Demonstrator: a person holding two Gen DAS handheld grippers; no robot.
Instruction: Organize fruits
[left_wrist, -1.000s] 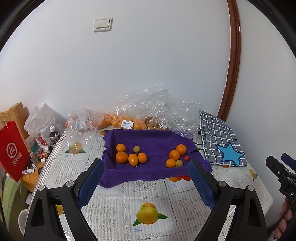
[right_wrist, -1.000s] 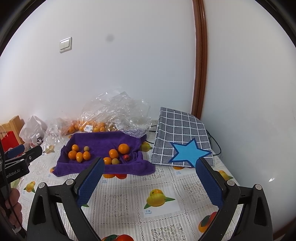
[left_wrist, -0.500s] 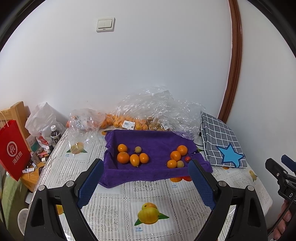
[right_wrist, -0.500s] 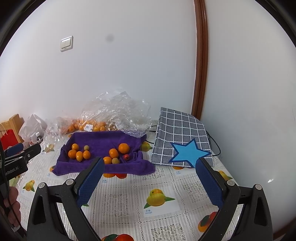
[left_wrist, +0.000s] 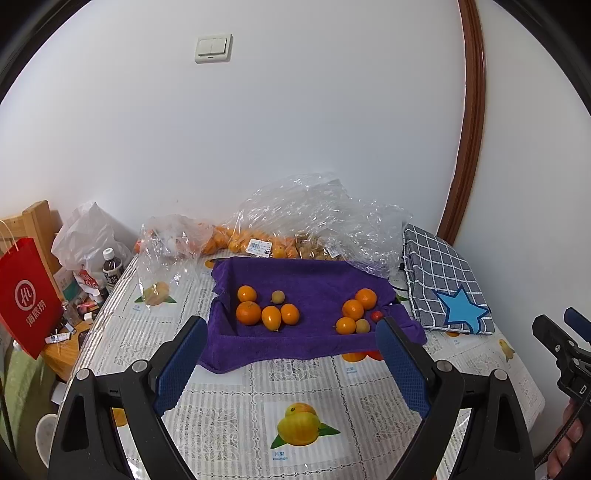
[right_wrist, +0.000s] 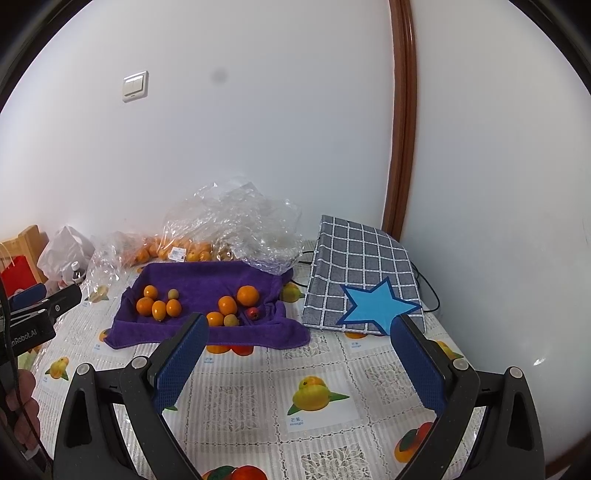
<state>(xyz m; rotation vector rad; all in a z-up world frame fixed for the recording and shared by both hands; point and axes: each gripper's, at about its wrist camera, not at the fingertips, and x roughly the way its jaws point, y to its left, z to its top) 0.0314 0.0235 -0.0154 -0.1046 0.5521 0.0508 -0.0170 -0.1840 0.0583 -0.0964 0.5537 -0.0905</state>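
Observation:
A purple towel lies on the table with two groups of fruit on it. The left group has several orange fruits and one small greenish one. The right group has oranges, a pale small fruit and a small red one. My left gripper is open and empty, above the table in front of the towel. My right gripper is open and empty, in front of the towel's right end.
Clear plastic bags of oranges lie behind the towel by the wall. A grey checked cloth with a blue star lies to the right. A red paper bag, a bottle and clutter stand left. The table has a fruit-print cover.
Both grippers have drawn slightly back and up from the towel. Both stay open and the fruit has not moved.

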